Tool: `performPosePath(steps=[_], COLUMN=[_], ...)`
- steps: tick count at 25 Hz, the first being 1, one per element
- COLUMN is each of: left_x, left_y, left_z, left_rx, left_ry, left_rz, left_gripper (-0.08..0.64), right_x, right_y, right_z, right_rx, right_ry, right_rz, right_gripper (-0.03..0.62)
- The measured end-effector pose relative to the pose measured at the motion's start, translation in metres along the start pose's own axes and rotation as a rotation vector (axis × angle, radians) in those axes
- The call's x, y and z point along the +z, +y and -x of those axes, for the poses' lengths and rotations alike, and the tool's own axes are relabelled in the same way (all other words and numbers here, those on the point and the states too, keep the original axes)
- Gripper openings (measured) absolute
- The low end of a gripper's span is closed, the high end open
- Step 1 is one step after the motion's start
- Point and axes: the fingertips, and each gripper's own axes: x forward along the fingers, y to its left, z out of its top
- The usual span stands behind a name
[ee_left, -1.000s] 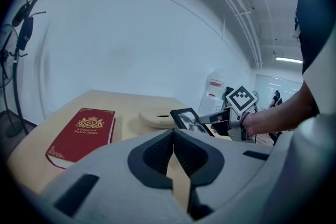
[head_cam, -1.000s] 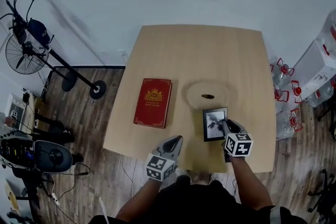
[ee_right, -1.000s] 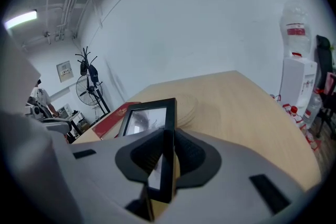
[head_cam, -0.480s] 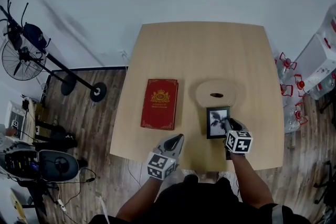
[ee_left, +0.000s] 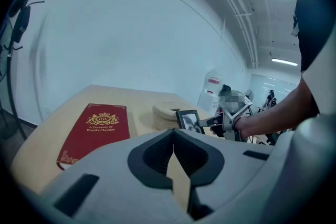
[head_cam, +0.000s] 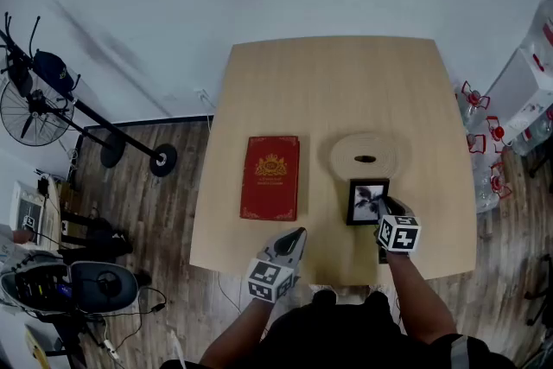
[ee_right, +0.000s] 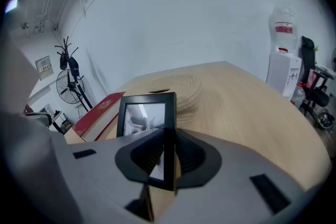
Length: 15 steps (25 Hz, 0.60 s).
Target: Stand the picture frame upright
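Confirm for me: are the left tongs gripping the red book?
No, the red book lies flat on the table, apart from the left tongs, which hold nothing.

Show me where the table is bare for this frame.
Barest: the far half of the table, beyond the red book and the round mat. A narrower strip lies between book and mat. Crowded near right, where the right gripper holds the picture frame close by the mat.
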Motion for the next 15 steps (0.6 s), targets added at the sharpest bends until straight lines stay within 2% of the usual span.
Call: performPosePath(steps=[5, 8, 15], left_x=[-0.001, 0.0, 0.013], left_y=[0.005, 0.004, -0.007], left_z=[-0.001, -0.005, -0.013], left_rx=[-0.005, -0.014, -0.03], left_ry=[0.004, 0.003, -0.015], left_rz=[0.007, 0.005, -0.009], left_gripper=[0.003, 0.003, 0.003], right_x=[-0.001, -0.002, 0.006], right_y=[0.001, 0.002, -0.001], right_z=[-0.001, 0.001, 0.031], right_rx=[0.002, 0.028, 0.053], right_ry=[-0.01, -0.015, -0.049], right_rz=[0.019, 0.01, 0.059], right_gripper=[0.069, 0.13, 0.13])
